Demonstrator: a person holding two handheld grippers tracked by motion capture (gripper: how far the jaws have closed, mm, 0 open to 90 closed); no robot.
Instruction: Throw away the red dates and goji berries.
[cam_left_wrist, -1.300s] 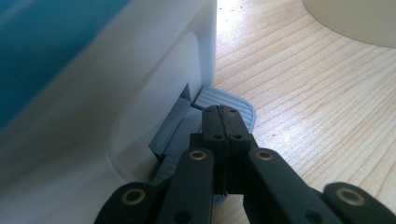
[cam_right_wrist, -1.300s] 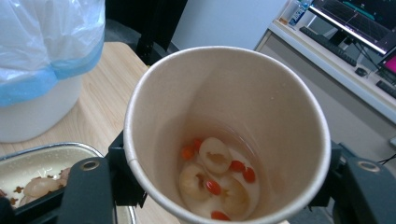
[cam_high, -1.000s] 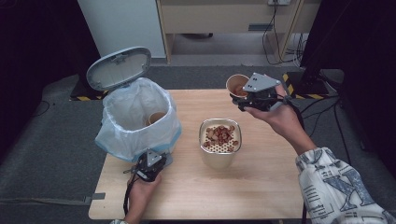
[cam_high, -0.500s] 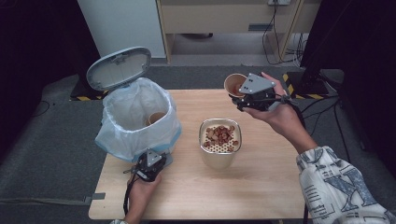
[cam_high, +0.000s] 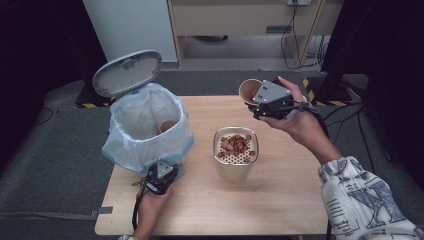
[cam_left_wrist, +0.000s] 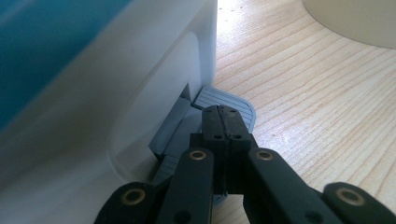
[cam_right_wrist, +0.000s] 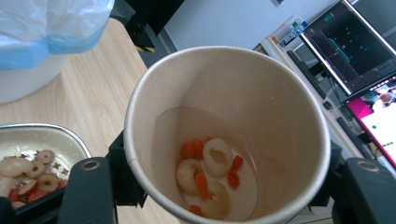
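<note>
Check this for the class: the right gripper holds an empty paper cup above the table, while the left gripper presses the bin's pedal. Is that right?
One detail is wrong: the paper cup is not empty. The right gripper view shows liquid with orange bits and pale rings at its bottom. The right gripper does hold it above the table, and the left gripper does rest shut on the bin's pedal.

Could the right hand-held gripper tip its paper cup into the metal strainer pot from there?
Probably yes: the right hand-held gripper holds the paper cup beside the strainer pot, with open table between.
</note>
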